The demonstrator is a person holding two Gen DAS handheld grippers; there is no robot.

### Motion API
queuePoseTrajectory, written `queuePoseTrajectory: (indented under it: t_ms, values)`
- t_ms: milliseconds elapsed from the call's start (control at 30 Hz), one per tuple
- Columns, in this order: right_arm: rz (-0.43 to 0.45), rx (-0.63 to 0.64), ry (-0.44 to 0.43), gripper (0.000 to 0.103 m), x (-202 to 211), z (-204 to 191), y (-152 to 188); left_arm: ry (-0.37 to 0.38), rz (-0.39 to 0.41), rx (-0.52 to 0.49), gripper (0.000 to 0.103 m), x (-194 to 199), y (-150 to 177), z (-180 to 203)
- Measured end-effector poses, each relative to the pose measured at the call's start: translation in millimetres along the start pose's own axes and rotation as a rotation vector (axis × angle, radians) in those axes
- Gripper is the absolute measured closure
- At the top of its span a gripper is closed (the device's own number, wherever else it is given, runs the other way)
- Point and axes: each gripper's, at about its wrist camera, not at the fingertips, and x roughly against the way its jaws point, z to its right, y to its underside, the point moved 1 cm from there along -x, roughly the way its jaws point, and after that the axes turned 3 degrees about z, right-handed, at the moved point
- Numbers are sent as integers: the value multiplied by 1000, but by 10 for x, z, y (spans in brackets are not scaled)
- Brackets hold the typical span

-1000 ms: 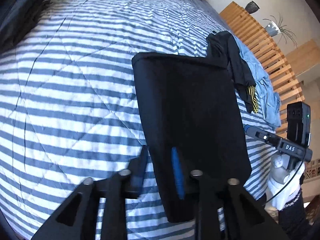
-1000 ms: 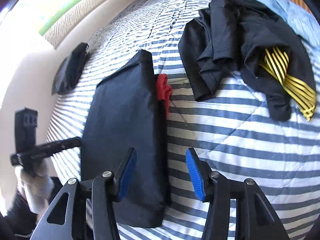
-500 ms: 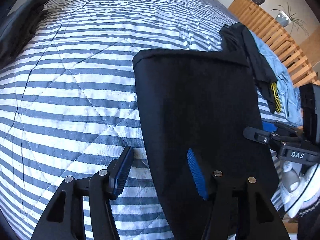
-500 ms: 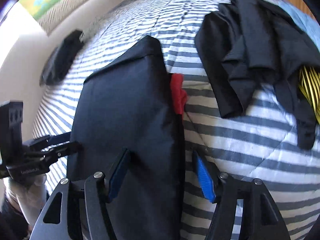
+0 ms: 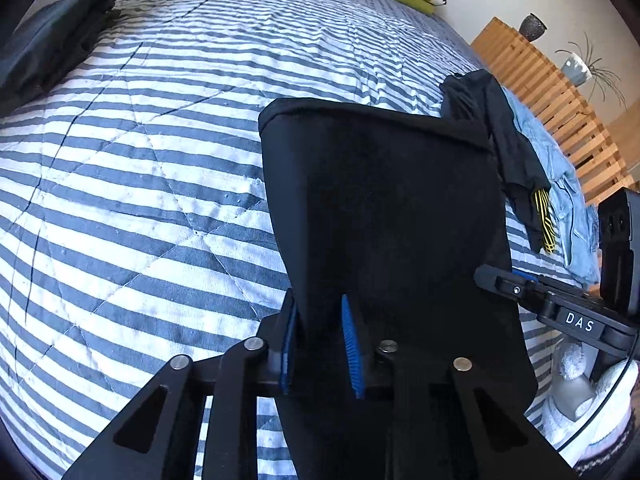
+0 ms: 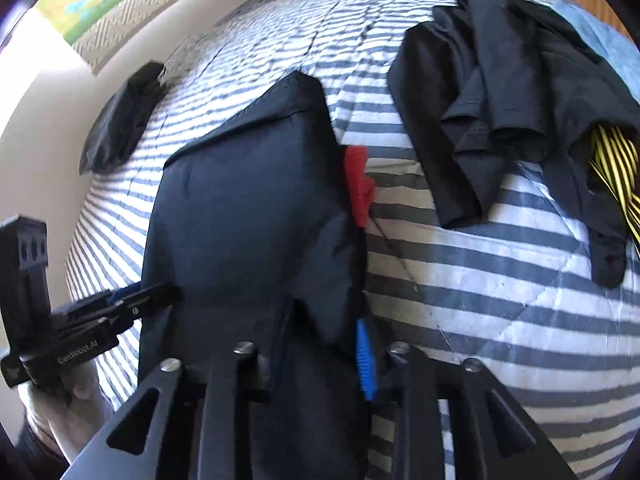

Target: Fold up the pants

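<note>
Underneath lay a bed (image 5: 152, 168) with a blue-and-white striped quilt, a wooden slatted frame (image 5: 544, 88) far beyond the fingers to the right. No containers showed. The folded dark pants (image 5: 384, 208) lay on the quilt, stretching forward from both grippers. Half a second before both pairs of fingers were wide; now the left gripper (image 5: 318, 344) and right gripper (image 6: 324, 356) had pinched the pants' near edge.
</note>
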Motion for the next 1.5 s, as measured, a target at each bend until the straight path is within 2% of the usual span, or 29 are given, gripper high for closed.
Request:
queuePoseTrajectory:
  t_ms: [133,400,567,767,933,1133,1300,1500]
  values:
    - [39,-17,0,93,172,-24,70,14,24,-16,91,155,61,85]
    - [99,-14,-15,96,539,-216,230,87,52,-8,96,530,91,46]
    - [136,-2,-40,96,685,-454,258,91,108,-23,96,860,10,-27]
    - [177,32,-93,96,709,-948,55,51,194,-46,96,1336,-190,-273]
    - [199,71,-141,96,651,-1411,-180,15,264,-28,96,1669,-501,-647]
    - [234,149,-190,96,460,-2189,-711,-66,360,-14,96,2074,-983,-1217]
    - [267,200,-247,97,249,-2941,-1243,-155,451,-3,96,2458,-1567,-1846]
    - [311,238,-298,97,-110,-3786,-1814,-222,519,39,96,2738,-2255,-2612]
